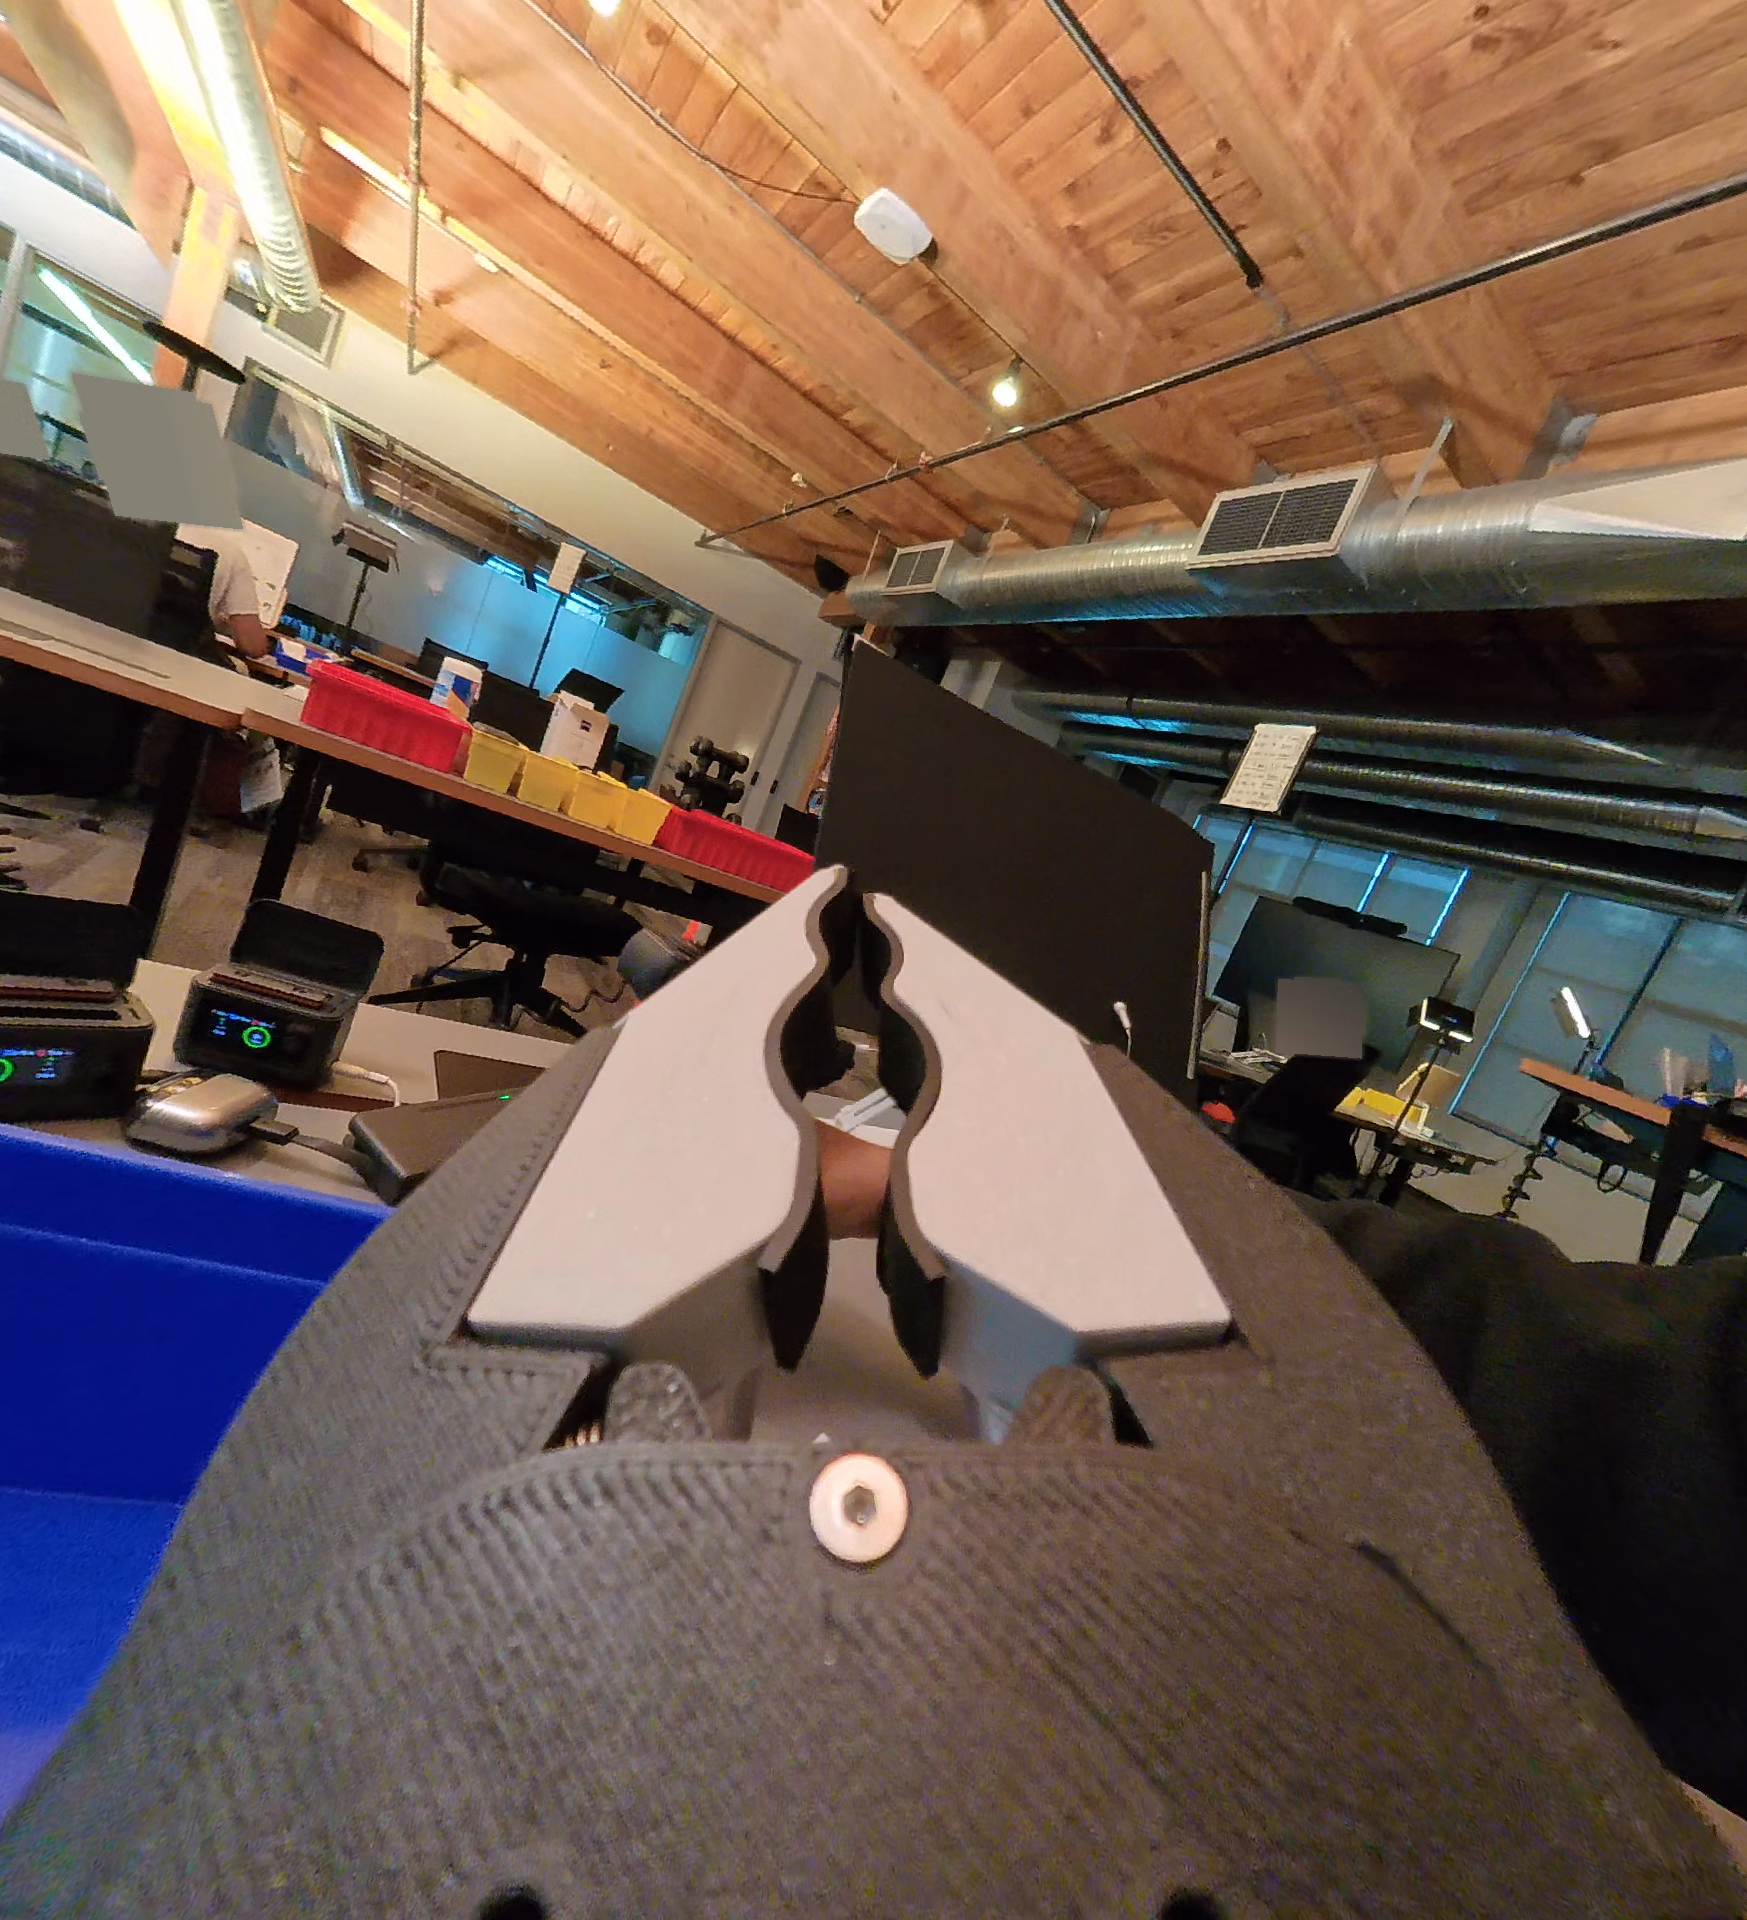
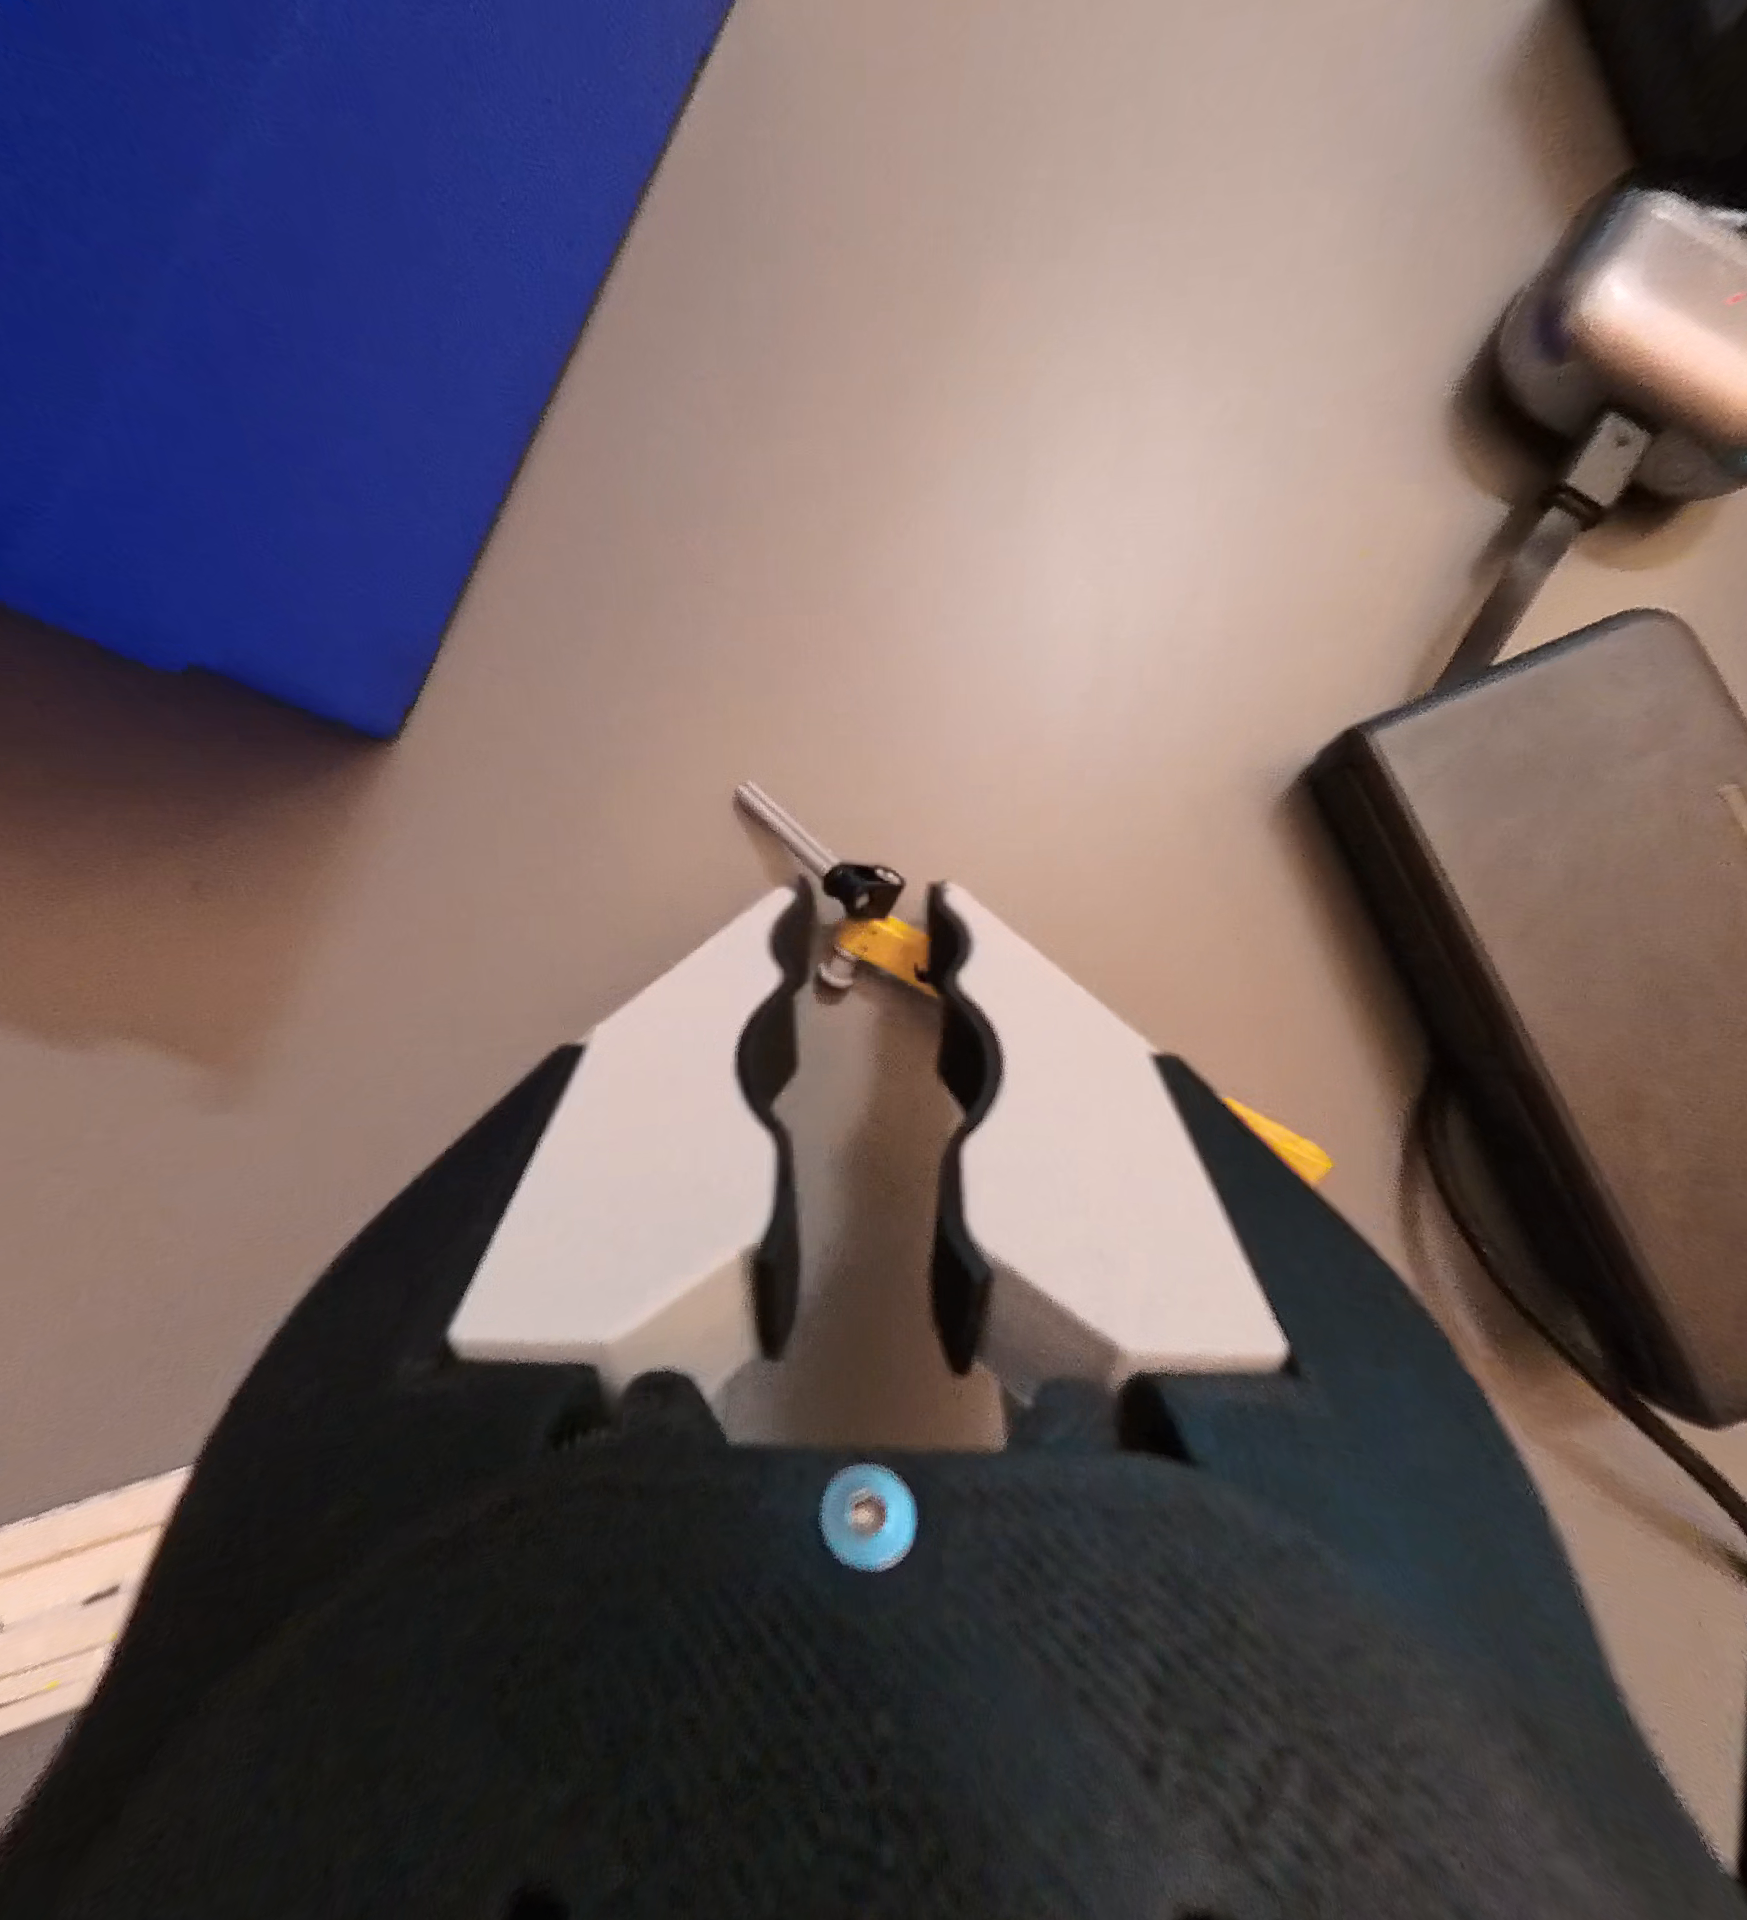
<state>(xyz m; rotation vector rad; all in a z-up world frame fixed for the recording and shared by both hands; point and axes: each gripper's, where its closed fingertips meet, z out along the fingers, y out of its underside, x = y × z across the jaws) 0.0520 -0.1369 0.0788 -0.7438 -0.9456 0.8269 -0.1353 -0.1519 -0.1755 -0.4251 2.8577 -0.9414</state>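
Grey-fingered left tongs (image 1: 853, 904): tips pressed together on nothing, raised and pointing across an office room, well clear of any object. Nearest things, below and to the left: blue bin (image 1: 69, 1351), silver charger (image 1: 199, 1112) with a cable, two black charging cases (image 1: 27, 1018) with lit screens. Dark sleeve (image 1: 1575, 1455) at the right edge. Farther off: long desk with red trays (image 1: 386, 717) and yellow bins (image 1: 568, 779), black panel (image 1: 1014, 883), wooden ceiling with metal ducts

Grey-fingered right tongs (image 2: 867, 899): pointing down at the beige tabletop (image 2: 1004, 468), fingers a little apart. Between the tips lies a small assembly (image 2: 853, 914): yellow strip (image 2: 884, 943), black connector (image 2: 864, 883) just beyond the tips, grey rod (image 2: 781, 829) slanting up and left, small grey peg (image 2: 833, 971). Yellow strip runs under the right-hand finger (image 2: 952, 935) and shows again past the body of the tongs at (image 2: 1274, 1138). Whether the pads press on the assembly cannot be told; view is blurred

Around the right tongs: blue bin (image 2: 225, 312) upper left, silver charger (image 2: 1669, 353) upper right with its cable, black flat box (image 2: 1596, 987) at right, white strip with small holes (image 2: 17, 1621) lower left
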